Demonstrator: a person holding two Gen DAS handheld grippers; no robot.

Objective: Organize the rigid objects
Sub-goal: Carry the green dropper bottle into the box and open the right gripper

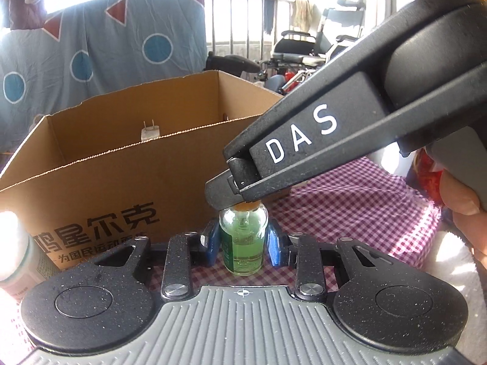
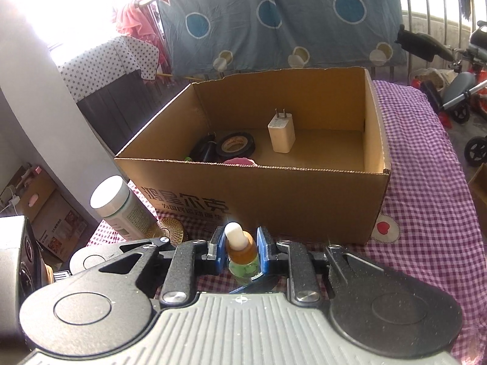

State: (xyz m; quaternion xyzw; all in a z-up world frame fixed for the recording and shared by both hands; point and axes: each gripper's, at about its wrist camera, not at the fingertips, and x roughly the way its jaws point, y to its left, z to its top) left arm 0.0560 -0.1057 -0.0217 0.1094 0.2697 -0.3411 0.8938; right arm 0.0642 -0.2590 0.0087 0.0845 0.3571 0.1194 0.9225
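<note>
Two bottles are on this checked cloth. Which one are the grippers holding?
The small glass dropper bottle of green liquid, held upright between both grippers. The bigger white-capped bottle stands untouched off to the left, beside the cardboard box.

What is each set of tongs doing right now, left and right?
Left tongs: closed on the body of the green dropper bottle.
Right tongs: closed on the same bottle's amber collar, at its top.

Black claw [image 1: 243, 243] — blue pads [image 1: 275, 245], silver screws, white "DAS" lettering.
</note>
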